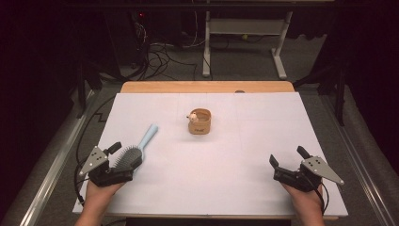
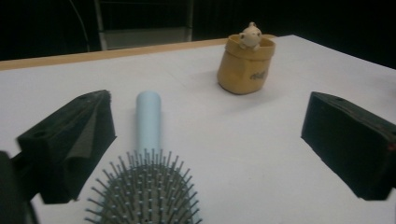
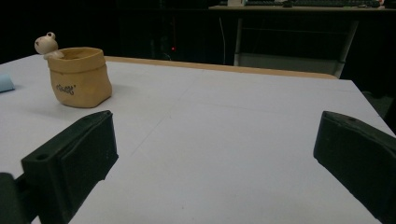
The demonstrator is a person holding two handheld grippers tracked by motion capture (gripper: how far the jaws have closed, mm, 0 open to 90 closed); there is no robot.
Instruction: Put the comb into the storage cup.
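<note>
My left gripper point(image 1: 121, 159) near left on the white table point(image 1: 226, 179), jaws wide around the hairbrush point(image 1: 133, 153) lying bristles up, blue handle pointing far, my right gripper point(image 1: 287, 161) near right, jaws wide, tan pot point(image 1: 199, 121) with small figure far centre

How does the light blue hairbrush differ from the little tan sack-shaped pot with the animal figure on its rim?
The light blue hairbrush lies flat, long and thin; the tan sack-shaped pot stands upright, short and round. The hairbrush sits between the open jaws of the left gripper, while the pot stands alone at the table's middle, far from both grippers. The hairbrush shows dark bristles facing up; the pot carries a pale figure. Both rest on the white tabletop.
</note>
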